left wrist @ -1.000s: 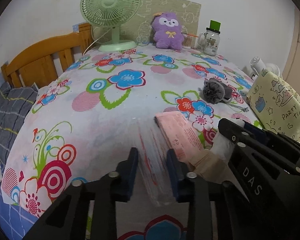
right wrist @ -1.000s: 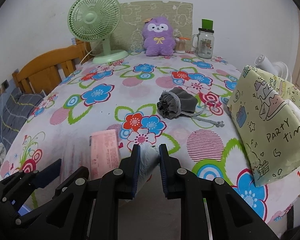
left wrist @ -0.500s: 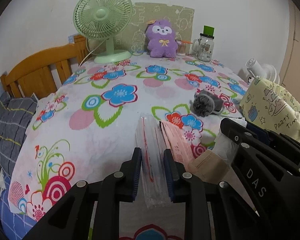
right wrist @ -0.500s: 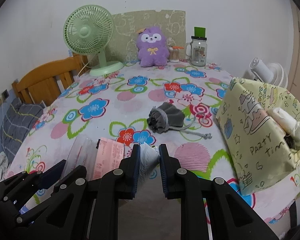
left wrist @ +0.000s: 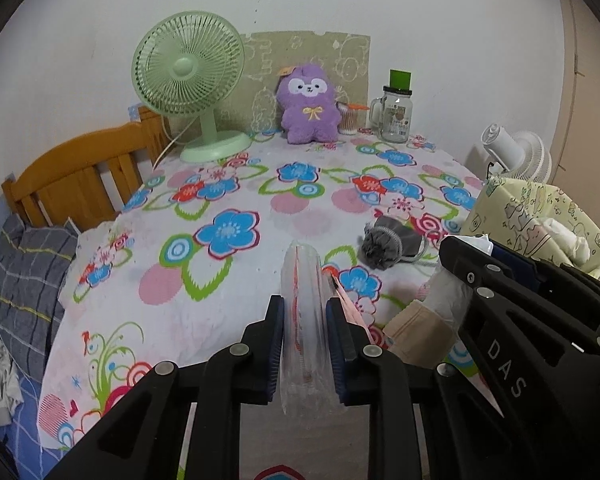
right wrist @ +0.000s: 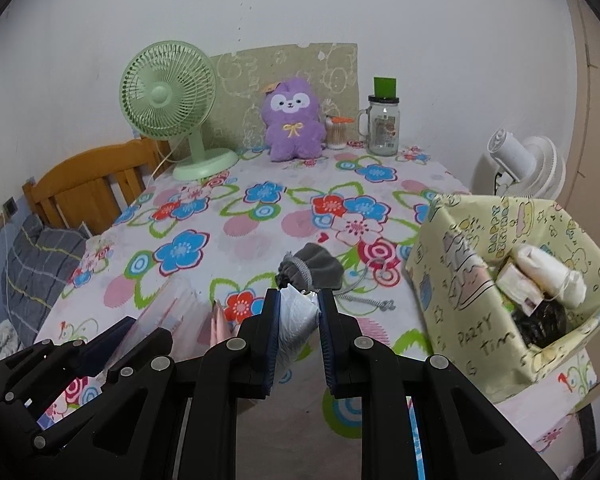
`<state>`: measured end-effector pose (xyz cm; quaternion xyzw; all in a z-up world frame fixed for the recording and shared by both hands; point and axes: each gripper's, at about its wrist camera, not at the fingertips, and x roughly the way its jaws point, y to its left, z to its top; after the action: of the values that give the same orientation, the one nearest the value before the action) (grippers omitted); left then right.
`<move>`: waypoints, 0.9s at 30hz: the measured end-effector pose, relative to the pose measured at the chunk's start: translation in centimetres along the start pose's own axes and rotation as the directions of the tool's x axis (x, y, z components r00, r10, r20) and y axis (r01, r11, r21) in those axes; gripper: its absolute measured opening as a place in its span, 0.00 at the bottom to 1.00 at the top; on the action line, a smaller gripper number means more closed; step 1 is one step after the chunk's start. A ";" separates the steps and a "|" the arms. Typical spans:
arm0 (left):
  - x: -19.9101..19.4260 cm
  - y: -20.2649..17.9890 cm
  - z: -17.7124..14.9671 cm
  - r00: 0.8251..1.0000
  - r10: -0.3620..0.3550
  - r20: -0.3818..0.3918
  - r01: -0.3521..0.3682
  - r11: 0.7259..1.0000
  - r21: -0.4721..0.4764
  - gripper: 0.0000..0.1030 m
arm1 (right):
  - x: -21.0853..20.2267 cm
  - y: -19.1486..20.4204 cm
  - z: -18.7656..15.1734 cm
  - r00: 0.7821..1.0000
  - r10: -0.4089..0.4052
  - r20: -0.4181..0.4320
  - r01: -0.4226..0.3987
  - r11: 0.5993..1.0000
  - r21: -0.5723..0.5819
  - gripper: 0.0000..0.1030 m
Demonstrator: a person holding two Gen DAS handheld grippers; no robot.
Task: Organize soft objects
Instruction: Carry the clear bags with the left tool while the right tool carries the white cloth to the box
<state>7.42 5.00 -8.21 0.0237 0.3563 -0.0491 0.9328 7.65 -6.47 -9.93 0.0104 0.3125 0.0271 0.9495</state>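
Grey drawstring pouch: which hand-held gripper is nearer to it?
Right. The right hand-held gripper, shut on a white packet, has its tips just short of the grey drawstring pouch. The left hand-held gripper, shut on a clear bag, sits farther left.

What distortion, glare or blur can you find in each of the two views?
Left wrist view: fisheye bends the wall edge, dark corners ring the frame, the clear bag shows faint sheen, all sharp. Right wrist view: same curved edges and dark corners, soft even light, only the white fan looks slightly blurred.
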 end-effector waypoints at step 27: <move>-2.5 -4.8 4.5 0.996 -0.029 0.081 0.024 0.998 0.064 0.19 | -3.6 -3.8 4.3 0.997 -0.029 0.076 0.027 0.999 0.026 0.21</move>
<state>8.02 0.06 -3.24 0.0462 0.3163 -0.0736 0.9447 7.50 -10.47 -4.53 0.0187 0.2764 0.0093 0.9608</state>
